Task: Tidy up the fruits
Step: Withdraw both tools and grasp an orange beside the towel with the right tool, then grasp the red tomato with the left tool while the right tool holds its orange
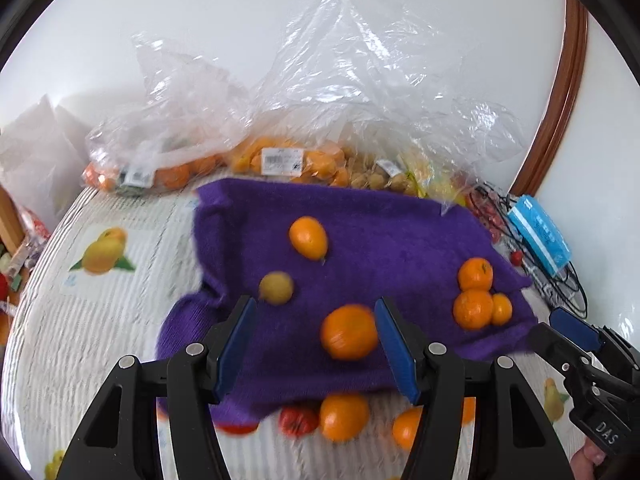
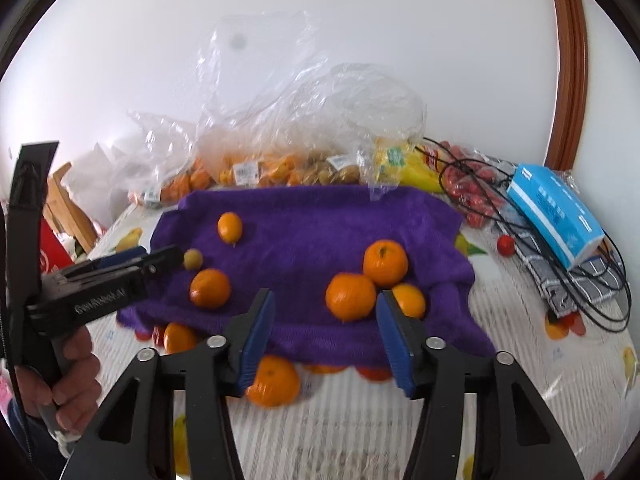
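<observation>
a: which step is this looking like?

b: sorting, i'd judge. loose round orange citrus fruits are lying on a rumpled purple knitted cloth (image 1: pixel 380 248) spread over the fruit-printed table (image 1: pixel 100 320). both grippers are hovering over its near edge with nothing held.

a: how are the fingers standing?

b: the left gripper (image 1: pixel 316 344) is showing its blue-padded fingers apart; the big round orange (image 1: pixel 349 332) is sitting between them, close to the right pad, but i see no squeeze on it. the right gripper (image 2: pixel 326 330) also has its fingers apart, and another orange (image 2: pixel 351 297) is lying just beyond its tips, touching two more in a small cluster (image 2: pixel 384 280).

a: anything else on the cloth?

b: an oval orange kumquat-like fruit (image 1: pixel 308 238) farther back, and a small dull yellow-green round fruit (image 1: pixel 276 288) near the left finger. more oranges (image 2: pixel 273 380) are peeking out from under the cloth's front edge. clear plastic bags of fruit (image 1: pixel 280 160) are piled behind.

a: and the next move?

b: likely easing a gripper down around its nearest orange and closing gently; round fruit on soft cloth is going to roll if nudged.
</observation>
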The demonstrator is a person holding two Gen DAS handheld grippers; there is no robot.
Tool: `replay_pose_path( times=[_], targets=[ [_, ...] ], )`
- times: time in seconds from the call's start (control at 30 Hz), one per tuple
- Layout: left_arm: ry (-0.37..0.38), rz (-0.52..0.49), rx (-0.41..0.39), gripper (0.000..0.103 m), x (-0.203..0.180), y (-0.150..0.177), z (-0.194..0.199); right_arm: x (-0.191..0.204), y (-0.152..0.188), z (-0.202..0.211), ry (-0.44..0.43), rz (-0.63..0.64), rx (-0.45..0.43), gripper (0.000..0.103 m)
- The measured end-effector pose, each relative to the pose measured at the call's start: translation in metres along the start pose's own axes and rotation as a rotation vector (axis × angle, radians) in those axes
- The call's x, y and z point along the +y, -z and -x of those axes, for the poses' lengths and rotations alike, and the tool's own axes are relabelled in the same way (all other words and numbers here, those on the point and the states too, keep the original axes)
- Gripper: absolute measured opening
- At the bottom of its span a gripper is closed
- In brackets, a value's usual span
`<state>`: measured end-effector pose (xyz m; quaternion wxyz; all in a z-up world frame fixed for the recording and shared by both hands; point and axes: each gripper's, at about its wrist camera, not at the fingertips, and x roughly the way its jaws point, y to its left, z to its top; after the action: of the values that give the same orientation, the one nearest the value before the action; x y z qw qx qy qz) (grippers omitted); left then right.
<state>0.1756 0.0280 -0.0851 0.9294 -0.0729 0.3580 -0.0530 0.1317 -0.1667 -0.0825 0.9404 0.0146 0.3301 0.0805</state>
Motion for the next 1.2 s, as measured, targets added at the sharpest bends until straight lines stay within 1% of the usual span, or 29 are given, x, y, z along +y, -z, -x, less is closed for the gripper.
replay_pose_path(
  times=[0.1,0.17,0.33,0.4,0.57,0.67,0.8,1.0,1.2],
  targets=[
    [-0.015,-0.021,0.015,0.06,0.007,0.014,0.011,0.004,0.014,0.002,-0.012,-0.007,0.024,0.051],
    [-0.02,-0.027,0.03,0.06,0.015,0.025,0.018,0.007,0.023,0.001,-0.021,-0.009,0.039,0.046],
    [-0.013,0.005,0.059,0.061,0.036,0.041,0.03,0.013,0.041,-0.007,-0.047,-0.02,0.076,0.045],
    [-0.008,0.018,0.059,0.061,0.041,0.045,0.034,0.016,0.045,-0.01,-0.062,-0.025,0.085,0.045],
    [0.013,0.049,0.077,0.062,0.051,0.055,0.037,0.025,0.047,-0.017,-0.072,-0.002,0.097,0.045],
    [0.007,0.044,0.086,0.062,0.052,0.059,0.036,0.029,0.047,-0.026,-0.054,0.01,0.116,0.045],
    [0.013,0.041,0.099,0.062,0.054,0.062,0.035,0.031,0.049,-0.034,-0.055,0.01,0.132,0.045],
    [0.016,0.036,0.113,0.062,0.053,0.065,0.028,0.033,0.052,-0.047,-0.052,0.019,0.162,0.045],
    [0.044,0.045,0.104,0.06,0.049,0.063,0.023,0.032,0.053,-0.053,-0.046,0.025,0.175,0.044]
  ],
)
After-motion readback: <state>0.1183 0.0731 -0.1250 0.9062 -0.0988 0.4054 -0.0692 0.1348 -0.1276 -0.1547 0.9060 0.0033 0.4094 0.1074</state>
